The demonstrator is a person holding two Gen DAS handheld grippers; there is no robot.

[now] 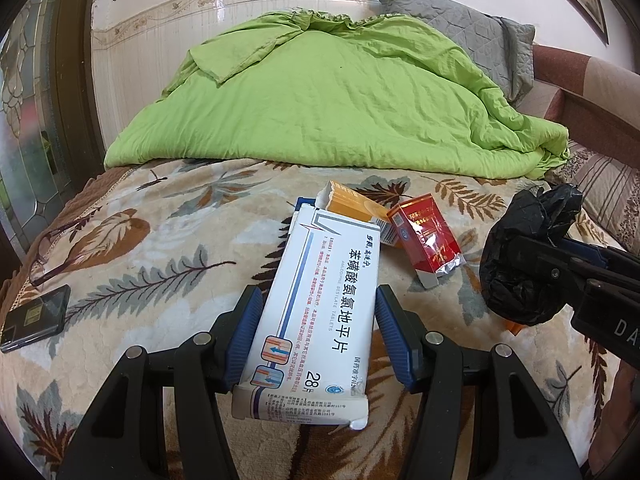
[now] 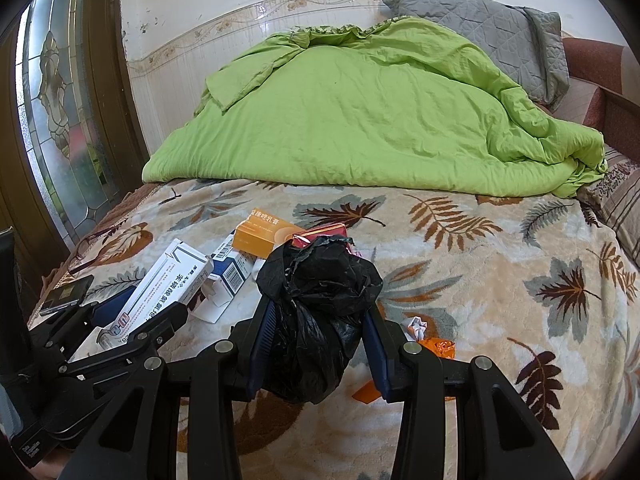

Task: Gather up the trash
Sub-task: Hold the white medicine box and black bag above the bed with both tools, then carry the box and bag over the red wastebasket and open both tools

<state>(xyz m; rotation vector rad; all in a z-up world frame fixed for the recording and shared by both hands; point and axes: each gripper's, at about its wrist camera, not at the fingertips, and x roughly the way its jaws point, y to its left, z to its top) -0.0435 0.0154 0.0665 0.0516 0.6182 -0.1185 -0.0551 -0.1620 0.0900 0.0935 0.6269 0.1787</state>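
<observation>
Left wrist view: both tongs loaded, mid-collection on the bed.
Left tongs (image 1: 316, 332) clamp a long white cardboard tablet box (image 1: 316, 304); right tongs (image 2: 316, 340) pinch a crumpled black plastic bag (image 2: 320, 304). Next, likely open the bag and drop the box in. Four boxes are visible, one bag.

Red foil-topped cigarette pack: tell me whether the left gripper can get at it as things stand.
Probably not yet. The left gripper is shut on the white tablet box, so its jaws are full. The red foil-topped cigarette pack lies uncovered on the leaf-patterned blanket just ahead.
</observation>
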